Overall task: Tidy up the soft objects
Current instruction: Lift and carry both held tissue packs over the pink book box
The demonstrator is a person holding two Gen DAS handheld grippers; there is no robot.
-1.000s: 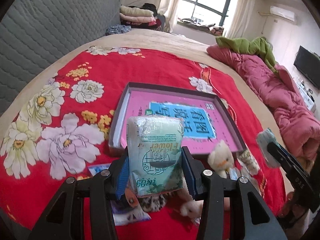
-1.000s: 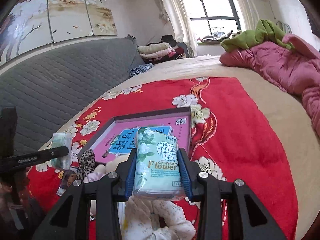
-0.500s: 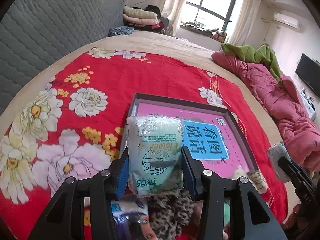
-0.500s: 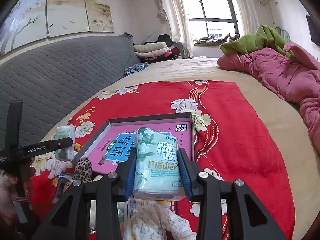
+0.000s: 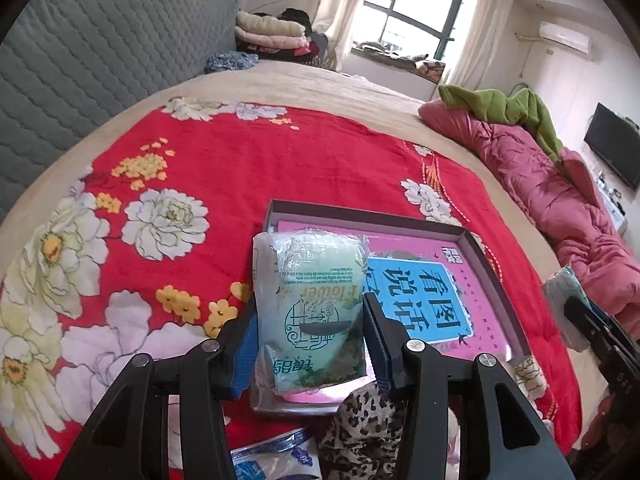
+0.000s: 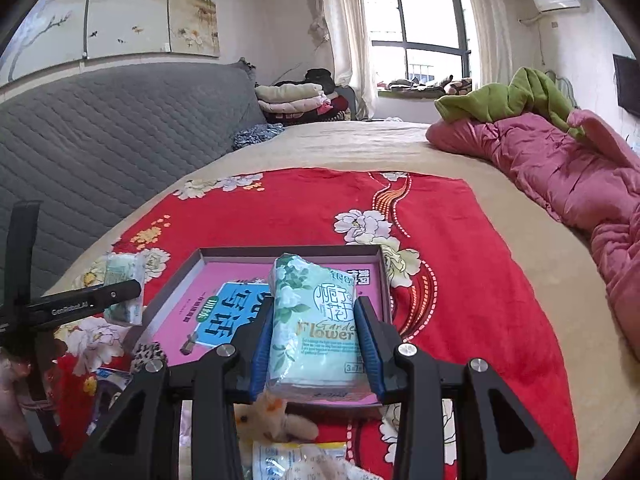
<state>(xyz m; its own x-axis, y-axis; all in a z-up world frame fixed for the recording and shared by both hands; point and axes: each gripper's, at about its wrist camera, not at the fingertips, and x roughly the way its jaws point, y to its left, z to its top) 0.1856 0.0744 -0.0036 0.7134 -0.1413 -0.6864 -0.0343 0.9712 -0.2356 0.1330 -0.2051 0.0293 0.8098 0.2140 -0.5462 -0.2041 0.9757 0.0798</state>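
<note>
Both grippers now nearer the tray point(image 5: 486, 258) | left gripper point(image 5: 310, 334) clamps a tissue pack point(image 5: 310, 304), right gripper point(image 6: 316, 338) clamps another tissue pack point(image 6: 316, 320) | step: carrying | next: lower over tray, release.

1. The tissue pack point(image 6: 316, 320) seen from the right wrist carries "Garden Flower", beside large Chinese characters that look like 栀子花开
2. The other tissue pack point(image 5: 310, 308), seen upside down from the left wrist, shows "Flower"; its small print is too fine to read
3. The box point(image 5: 476, 248) has a blue label with 看图说话
4. The left gripper point(image 6: 120, 292), seen from the side, reads "GenRobot.AI"
</note>
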